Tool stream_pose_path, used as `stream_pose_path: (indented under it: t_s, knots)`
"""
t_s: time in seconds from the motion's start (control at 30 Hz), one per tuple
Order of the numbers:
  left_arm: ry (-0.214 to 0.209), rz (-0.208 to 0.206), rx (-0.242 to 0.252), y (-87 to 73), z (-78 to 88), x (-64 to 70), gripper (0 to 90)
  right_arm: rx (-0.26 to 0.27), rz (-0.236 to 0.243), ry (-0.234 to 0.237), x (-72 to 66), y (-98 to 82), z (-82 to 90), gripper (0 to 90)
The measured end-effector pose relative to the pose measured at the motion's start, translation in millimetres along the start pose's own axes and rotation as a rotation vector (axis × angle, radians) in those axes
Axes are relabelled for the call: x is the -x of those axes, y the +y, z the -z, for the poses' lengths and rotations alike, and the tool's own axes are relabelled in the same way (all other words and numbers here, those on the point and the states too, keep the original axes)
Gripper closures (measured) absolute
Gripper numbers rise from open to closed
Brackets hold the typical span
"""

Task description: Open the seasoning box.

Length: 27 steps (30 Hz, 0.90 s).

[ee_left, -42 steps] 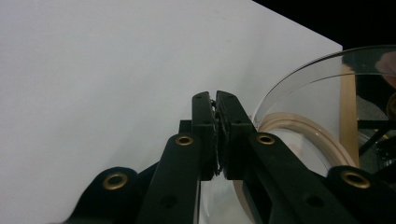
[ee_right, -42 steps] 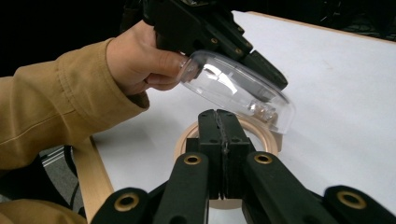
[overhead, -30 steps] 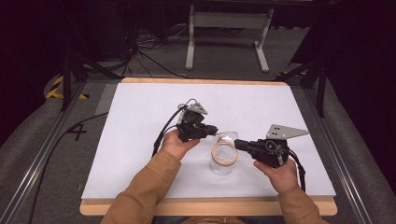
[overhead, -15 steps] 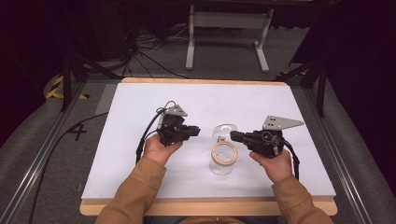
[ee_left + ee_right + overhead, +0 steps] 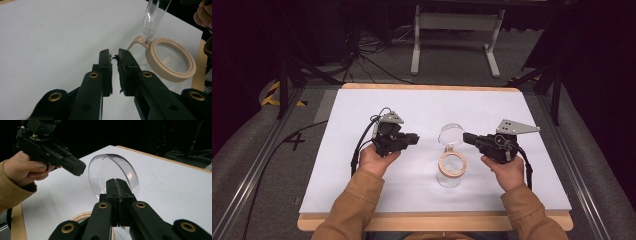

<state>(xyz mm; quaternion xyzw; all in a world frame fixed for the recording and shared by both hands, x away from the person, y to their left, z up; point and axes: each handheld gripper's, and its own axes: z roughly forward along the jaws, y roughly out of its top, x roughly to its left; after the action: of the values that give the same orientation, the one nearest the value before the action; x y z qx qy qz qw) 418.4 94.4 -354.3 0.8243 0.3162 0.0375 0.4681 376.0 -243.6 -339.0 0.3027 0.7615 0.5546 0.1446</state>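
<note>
Left gripper [image 5: 114, 56]: jaws slightly parted, lately opening, nothing between them. Beige ring [image 5: 172, 75] with clear base, right of the jaws, on white table [image 5: 50, 45]. Clear lid [image 5: 155, 15] upright at the ring's far rim. Hand [image 5: 203, 15], far right.

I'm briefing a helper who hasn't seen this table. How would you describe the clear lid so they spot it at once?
On the white table, look midway between the two hands. There stands a glass jar with a tan rim. The clear lid is the round transparent dome hinged up behind that rim, with the right gripper at its edge.
</note>
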Motion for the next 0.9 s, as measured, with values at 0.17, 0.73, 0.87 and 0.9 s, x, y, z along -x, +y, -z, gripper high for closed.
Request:
stream_pose_path:
  t_s: [0.17,0.73,0.87,0.9]
  knots:
    - [0.015,0.007,0.003,-0.9,5.5,-2.5,80.1,-0.007,0.006,-0.005,0.9,-0.4,4.5,90.0]
    - [0.116,0.049,0.011,-15.9,34.9,-18.6,75.1,-0.045,-0.057,-0.2,53.5,-6.4,35.4,89.8]
    - [0.156,0.049,-0.008,-18.4,39.1,-24.6,73.9,-0.099,-0.061,-0.258,64.9,-9.8,42.1,89.8]
    - [0.156,0.067,-0.016,-19.7,39.7,-27.0,72.8,-0.134,-0.055,-0.301,70.5,-12.7,45.4,89.8]
